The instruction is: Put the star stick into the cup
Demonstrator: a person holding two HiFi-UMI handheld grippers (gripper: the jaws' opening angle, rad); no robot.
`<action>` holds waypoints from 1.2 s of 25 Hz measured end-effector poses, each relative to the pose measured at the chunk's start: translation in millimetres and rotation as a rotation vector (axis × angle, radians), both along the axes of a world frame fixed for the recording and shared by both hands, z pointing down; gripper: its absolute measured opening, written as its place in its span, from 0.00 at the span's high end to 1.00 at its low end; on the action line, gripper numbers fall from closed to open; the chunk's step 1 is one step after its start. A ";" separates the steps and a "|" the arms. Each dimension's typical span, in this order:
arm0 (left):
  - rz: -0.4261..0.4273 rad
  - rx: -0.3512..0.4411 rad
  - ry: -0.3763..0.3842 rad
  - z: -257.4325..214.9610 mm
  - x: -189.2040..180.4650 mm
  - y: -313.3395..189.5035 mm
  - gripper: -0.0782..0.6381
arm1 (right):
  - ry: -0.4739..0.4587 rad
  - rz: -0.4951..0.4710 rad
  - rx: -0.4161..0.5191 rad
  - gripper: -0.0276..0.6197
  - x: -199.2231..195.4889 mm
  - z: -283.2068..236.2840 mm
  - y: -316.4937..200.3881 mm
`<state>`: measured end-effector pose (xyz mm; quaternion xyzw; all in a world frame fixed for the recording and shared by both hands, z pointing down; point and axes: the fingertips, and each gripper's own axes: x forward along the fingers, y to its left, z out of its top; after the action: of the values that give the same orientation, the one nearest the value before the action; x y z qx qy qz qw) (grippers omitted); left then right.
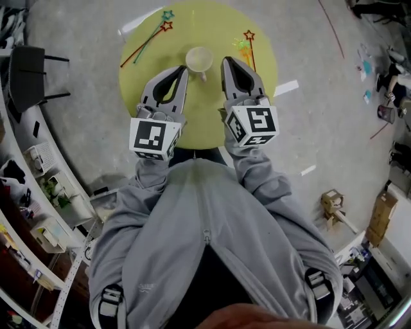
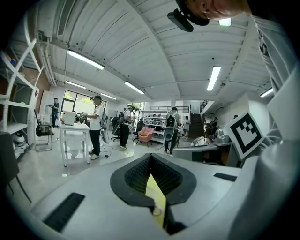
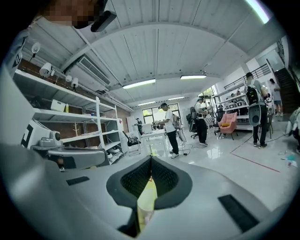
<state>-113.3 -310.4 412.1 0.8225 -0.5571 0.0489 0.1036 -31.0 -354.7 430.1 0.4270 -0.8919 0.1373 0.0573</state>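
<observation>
In the head view, my left gripper (image 1: 184,69) and my right gripper (image 1: 226,61) hang side by side over the round yellow surface (image 1: 199,119) in the upper middle of the frame. Each has its jaws drawn together at the tips with nothing between them. The cup (image 1: 199,60) stands upright on the surface between the two gripper tips, just beside both. Toward the upper left of the frame a teal star stick (image 1: 167,15) and a red star stick (image 1: 166,26) lie flat near the surface's rim, well apart from my left gripper. At the upper right of the surface a third star stick (image 1: 249,36) lies just beside my right gripper, with a green piece (image 1: 241,46) next to it that I cannot make out. In the left gripper view, the left gripper (image 2: 150,155) has its tips meeting, and a sliver of the yellow surface (image 2: 155,194) shows through the gap behind them. In the right gripper view, the right gripper (image 3: 151,158) is likewise closed on nothing, with the surface (image 3: 147,197) showing through its gap.
</observation>
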 end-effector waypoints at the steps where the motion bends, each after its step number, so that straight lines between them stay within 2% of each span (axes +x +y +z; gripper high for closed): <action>1: -0.004 0.008 0.004 -8.0 -0.3 1.4 0.87 | -0.002 0.002 0.013 0.91 0.8 -10.3 2.6; 11: -0.013 0.082 0.014 -85.1 7.9 37.1 0.87 | -0.024 -0.006 0.151 0.91 12.8 -110.7 49.2; 17: -0.019 0.130 -0.007 -123.9 18.0 61.0 0.87 | -0.053 -0.027 0.229 0.91 17.7 -152.7 82.6; 22: -0.030 0.157 -0.022 -141.3 20.8 81.8 0.87 | -0.052 -0.042 0.264 0.91 19.1 -168.0 104.3; 30: -0.030 0.157 -0.019 -141.0 31.2 99.7 0.87 | -0.063 -0.059 0.270 0.91 25.6 -167.1 125.1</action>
<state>-82.1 -210.6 271.2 0.8192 -0.5724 0.0112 0.0340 -5.5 -229.6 263.0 0.3998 -0.9159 0.0278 -0.0246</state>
